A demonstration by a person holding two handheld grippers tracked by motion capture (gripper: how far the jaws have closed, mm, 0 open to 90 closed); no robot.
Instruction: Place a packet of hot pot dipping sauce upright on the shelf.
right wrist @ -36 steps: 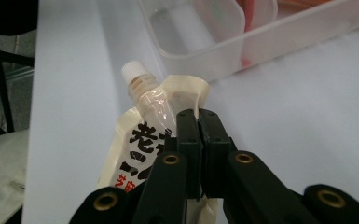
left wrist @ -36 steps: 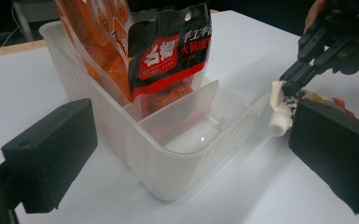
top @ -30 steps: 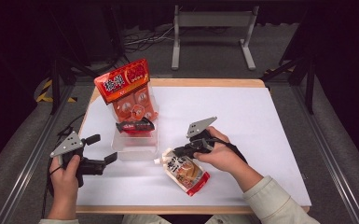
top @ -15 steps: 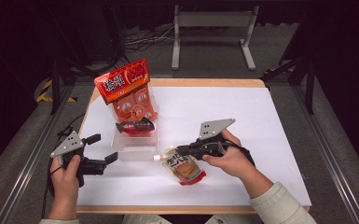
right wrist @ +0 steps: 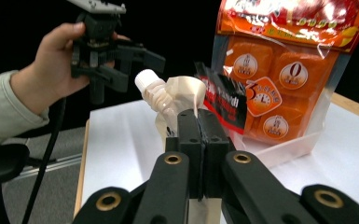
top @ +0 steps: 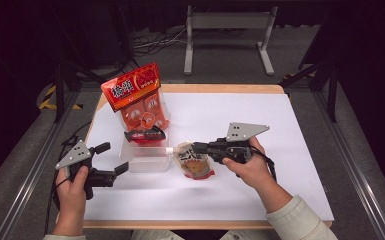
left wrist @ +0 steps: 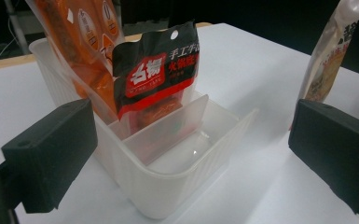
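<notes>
A white spouted pouch [top: 195, 162] with a red bottom hangs tilted just above the table, its cap toward the clear plastic bin [top: 147, 161]. My right gripper [top: 200, 148] is shut on the pouch's top edge; in the right gripper view the jaws [right wrist: 198, 140] pinch the pouch [right wrist: 175, 100] below its white cap [right wrist: 145, 79]. The bin holds a tall orange snack bag [top: 135, 95] and a black-and-red packet [top: 145, 135]. My left gripper [top: 112, 158] stands open left of the bin. In the left gripper view its pads [left wrist: 51, 154] flank the bin's vacant near compartment [left wrist: 186, 154].
A white mat [top: 280, 130] covers the wooden table; its right half is bare. A metal stand [top: 227, 30] sits on the floor beyond the far edge. Dark rails run along both sides. The left gripper's cable trails off the table's left edge.
The right gripper has raised the pouch from lying flat near the front edge and carried it up and slightly right. The left gripper has stayed put.
</notes>
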